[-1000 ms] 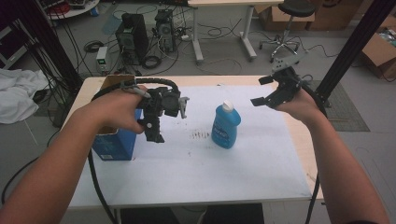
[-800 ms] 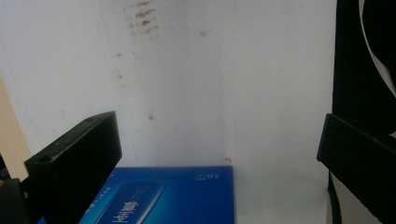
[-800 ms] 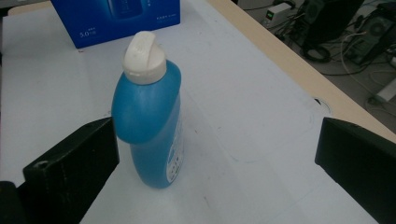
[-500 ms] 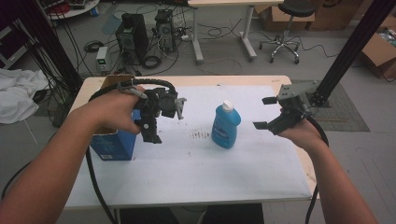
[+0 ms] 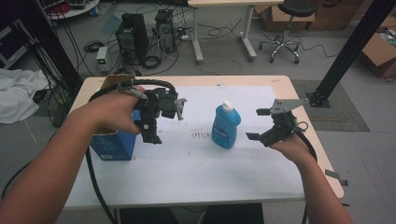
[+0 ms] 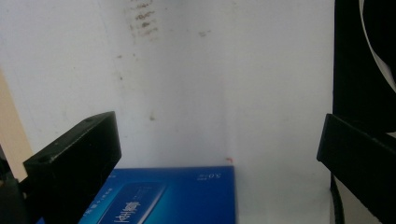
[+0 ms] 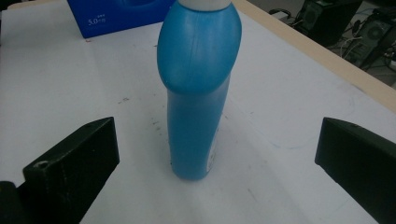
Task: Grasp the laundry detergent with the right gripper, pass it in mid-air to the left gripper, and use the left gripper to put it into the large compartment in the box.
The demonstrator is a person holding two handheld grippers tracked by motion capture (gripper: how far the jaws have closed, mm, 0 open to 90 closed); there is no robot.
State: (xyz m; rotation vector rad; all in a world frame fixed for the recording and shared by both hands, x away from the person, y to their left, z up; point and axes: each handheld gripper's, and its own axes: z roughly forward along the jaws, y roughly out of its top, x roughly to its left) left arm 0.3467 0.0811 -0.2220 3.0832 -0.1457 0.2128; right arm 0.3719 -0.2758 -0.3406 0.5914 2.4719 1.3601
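We see the blue bottle [image 5: 226, 127] standing upright near the middle of the white table [image 5: 196, 172], its white cap cut off at the top of the right gripper view, so there we read only its body and base. The blue box [image 5: 112, 144] at the table's left is half hidden in the high view behind the left hand [image 5: 109, 112] and the left gripper [image 5: 154, 122]; in the left gripper view only its top face shows at the bottom edge, and its print is too blurred for us to read. The left gripper hangs over the box's right end with its jaws spread and nothing between them. The right gripper [image 5: 258, 124] is just right of the bottle, jaws spread wide and apart from it, the bottle framed between them without touching. Compared with a second ago, we find the right gripper lower and closer to the bottle, now turned to face it, while the left gripper, box and bottle keep their places.
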